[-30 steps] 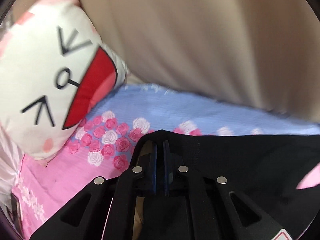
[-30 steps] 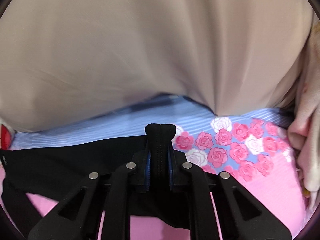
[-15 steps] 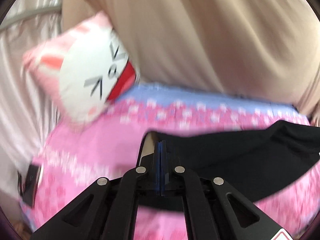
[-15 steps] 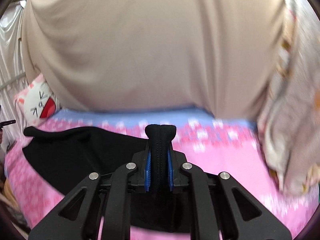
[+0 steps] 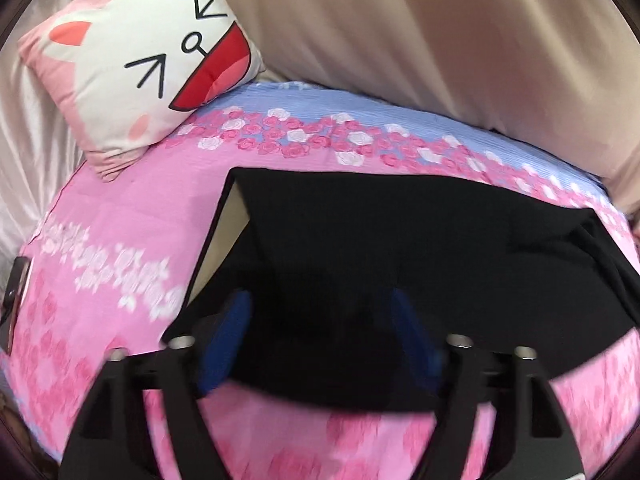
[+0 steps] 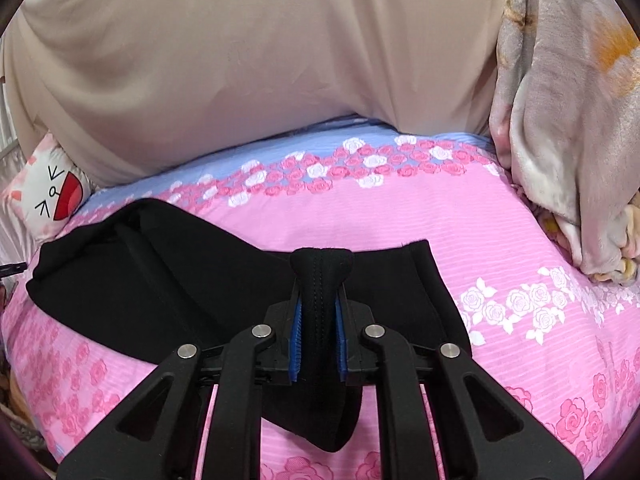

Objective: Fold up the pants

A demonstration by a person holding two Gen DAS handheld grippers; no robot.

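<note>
Black fabric pants (image 6: 168,280) lie spread on the bed, on a pink cotton bedsheet printed with pink and white roses (image 6: 500,240) that has a pale blue striped band along its far edge; the garment sits toward the bed's left side, running from near the left edge to about the middle.

Left hand-held gripper (image 5: 320,332): jaws opening, blue pads (image 5: 224,332) standing wide apart; black cloth lies between and under them, but the pads do not press on it; view blurred around the fingers.

Right hand-held gripper (image 6: 319,336): jaws nearly closed, blue pads clamped on a bunched, stitched fold of the pants that sticks up past the fingertips and also hangs below them; that end of the garment is lifted off the sheet.

At the bed's far left corner, a square white and pink cushion printed with a cartoon cat face and red open mouth (image 5: 148,52), leaning on the sheet's edge; behind the far edge, a large beige cloth drape (image 6: 260,60); at the far right corner, a grey plush blanket with orange and cream flowers (image 6: 568,120), heaped and hanging onto the sheet; shiny pale satin fabric (image 5: 24,132) at the left side of the bed; a small dark flat object (image 5: 16,292) at the left edge, too blurred to identify.
</note>
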